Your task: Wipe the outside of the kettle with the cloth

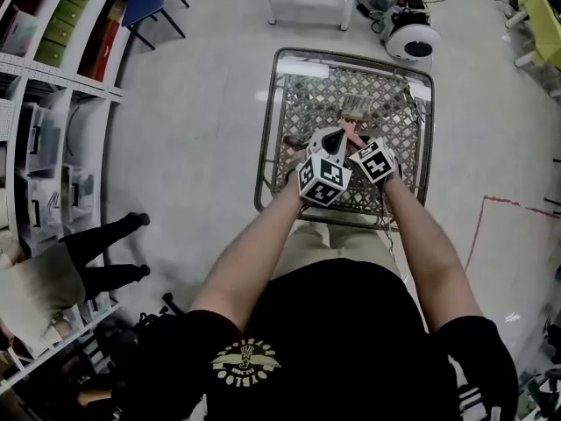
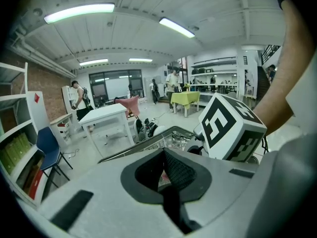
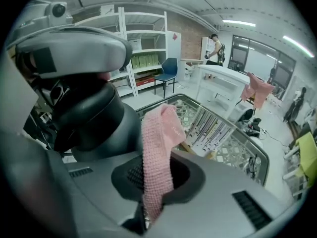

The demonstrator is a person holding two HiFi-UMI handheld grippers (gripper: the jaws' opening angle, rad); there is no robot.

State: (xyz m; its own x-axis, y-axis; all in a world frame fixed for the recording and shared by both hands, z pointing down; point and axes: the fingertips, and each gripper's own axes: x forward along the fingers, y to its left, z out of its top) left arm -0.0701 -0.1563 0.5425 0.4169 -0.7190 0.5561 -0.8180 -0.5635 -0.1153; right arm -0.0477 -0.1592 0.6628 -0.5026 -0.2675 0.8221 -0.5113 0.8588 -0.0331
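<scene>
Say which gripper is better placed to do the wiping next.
Right. The right gripper is shut on the pink cloth; the left gripper is shut with no cloth.

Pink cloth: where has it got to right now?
In the right gripper view the cloth is pinched between the right gripper's jaws. It sticks up just right of the dark kettle, above the wire-mesh table.

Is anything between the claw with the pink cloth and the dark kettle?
Nothing visible. In the right gripper view the cloth, pinched in the right claw, stands close beside the dark body that looks like the kettle.
</scene>
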